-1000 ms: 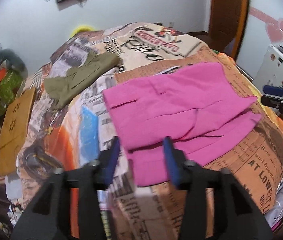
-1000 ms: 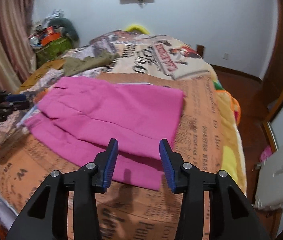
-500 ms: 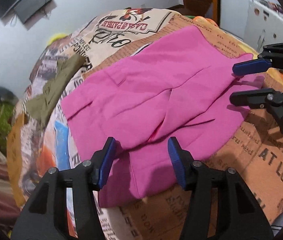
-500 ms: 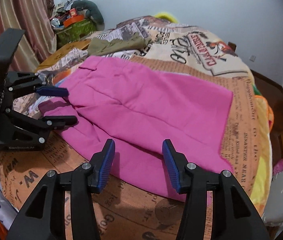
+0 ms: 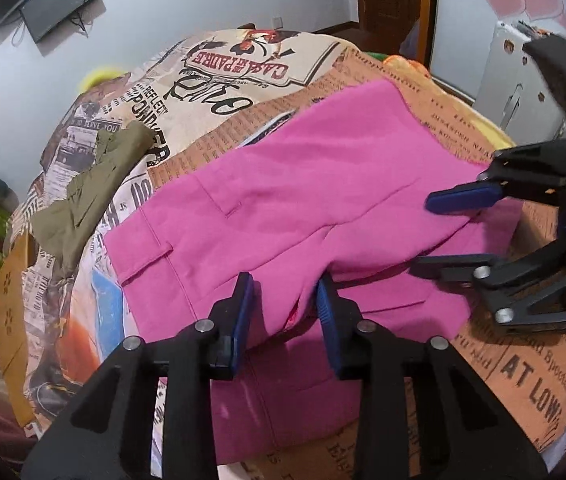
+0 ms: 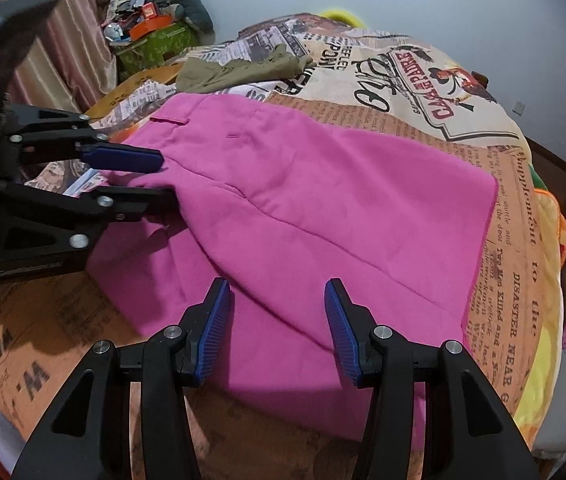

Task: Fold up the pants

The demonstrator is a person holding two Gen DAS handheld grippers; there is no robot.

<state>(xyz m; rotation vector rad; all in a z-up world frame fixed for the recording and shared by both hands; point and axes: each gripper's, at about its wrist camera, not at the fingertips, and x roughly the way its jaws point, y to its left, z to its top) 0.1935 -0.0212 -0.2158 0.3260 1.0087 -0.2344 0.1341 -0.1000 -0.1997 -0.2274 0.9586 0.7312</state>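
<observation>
On the bed with the newspaper-print quilt [image 5: 219, 92], the bright pink pants [image 5: 323, 208] lie spread flat, one leg folded over the other, so the lower layer is mostly hidden and I see only its near strip. In my left wrist view the quilt's near edge is cut off behind the tongs' black frame, and the far corner of the room blurs out. My left tongs [image 5: 283, 308] are parted to a moderate gap, released, straddling the raised fold of pink cloth near the waistband end; from the right wrist view one blue finger sits above the cloth and the lower one at its edge, but I cannot tell whether either presses it. My right tongs [image 6: 277, 320] stand wide apart, gripping nothing, hovering over the overlapped legs' near edge; whether the tips touch the fabric is unclear. A crumpled olive-green garment [image 6: 243, 70] lies well apart, towards the far side of the bed.
</observation>
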